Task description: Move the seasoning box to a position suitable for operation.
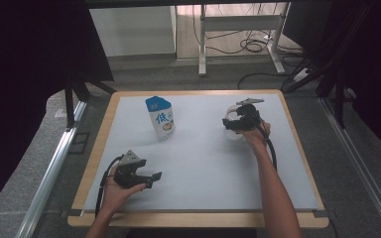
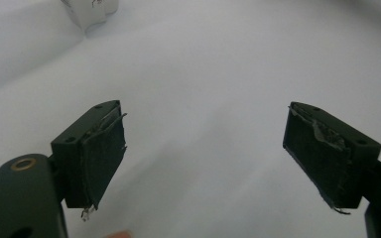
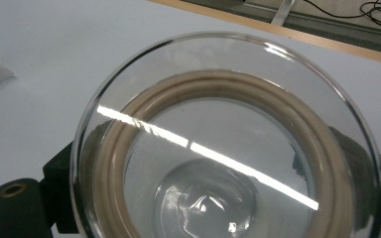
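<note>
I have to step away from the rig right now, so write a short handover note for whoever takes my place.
Left gripper: jaws wide open, nothing between them, low over the near left of the white table.
Right gripper: jaws on either side of a clear glass lid with a beige seal ring, far right of the table; the lid's rim hides the contact.
Milk carton: upright, far centre-left, untouched.
Done: lid in hand.
Left: probably placing the lid; the carton awaits handling.
</note>
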The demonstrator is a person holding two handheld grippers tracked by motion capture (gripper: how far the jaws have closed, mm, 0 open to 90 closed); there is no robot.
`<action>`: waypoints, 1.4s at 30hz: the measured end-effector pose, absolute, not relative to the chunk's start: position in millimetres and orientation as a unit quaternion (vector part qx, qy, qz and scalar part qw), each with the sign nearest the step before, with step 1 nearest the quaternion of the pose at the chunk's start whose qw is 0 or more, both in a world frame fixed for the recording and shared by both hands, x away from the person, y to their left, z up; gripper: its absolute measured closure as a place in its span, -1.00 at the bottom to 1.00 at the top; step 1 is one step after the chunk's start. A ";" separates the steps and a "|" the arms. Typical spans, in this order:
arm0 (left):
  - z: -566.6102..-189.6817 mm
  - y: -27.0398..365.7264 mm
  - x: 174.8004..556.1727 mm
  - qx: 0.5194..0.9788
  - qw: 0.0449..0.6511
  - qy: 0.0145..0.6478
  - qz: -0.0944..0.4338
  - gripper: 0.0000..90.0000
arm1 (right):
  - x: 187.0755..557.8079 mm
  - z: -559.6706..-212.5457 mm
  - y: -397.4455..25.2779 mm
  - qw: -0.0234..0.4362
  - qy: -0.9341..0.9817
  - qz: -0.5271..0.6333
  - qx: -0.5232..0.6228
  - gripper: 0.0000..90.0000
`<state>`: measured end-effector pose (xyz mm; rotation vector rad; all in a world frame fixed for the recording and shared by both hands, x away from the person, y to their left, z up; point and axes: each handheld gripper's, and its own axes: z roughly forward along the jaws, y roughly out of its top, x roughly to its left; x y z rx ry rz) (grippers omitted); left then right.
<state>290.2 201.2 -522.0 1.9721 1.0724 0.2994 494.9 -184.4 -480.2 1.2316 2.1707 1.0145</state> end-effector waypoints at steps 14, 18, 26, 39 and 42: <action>-523.9 200.3 290.8 0.791 0.421 0.428 0.117 -0.63 | 482.7 -468.2 -189.6 0.226 0.797 0.372 0.419 -0.75; -524.2 199.7 290.6 0.792 0.420 0.427 0.116 -0.63 | 476.8 -462.2 -190.4 0.222 0.801 0.376 0.411 -0.75; -524.5 198.8 290.1 0.794 0.419 0.425 0.115 -0.63 | 460.4 -451.1 -188.2 0.212 0.815 0.380 0.384 -0.75; -525.1 199.6 289.6 0.795 0.418 0.425 0.116 -0.63 | 431.0 -454.1 -189.7 0.188 0.833 0.382 0.354 -0.75; -526.4 200.4 290.3 0.794 0.417 0.427 0.115 -0.63 | 424.1 -455.1 -191.9 0.181 0.835 0.382 0.351 -0.75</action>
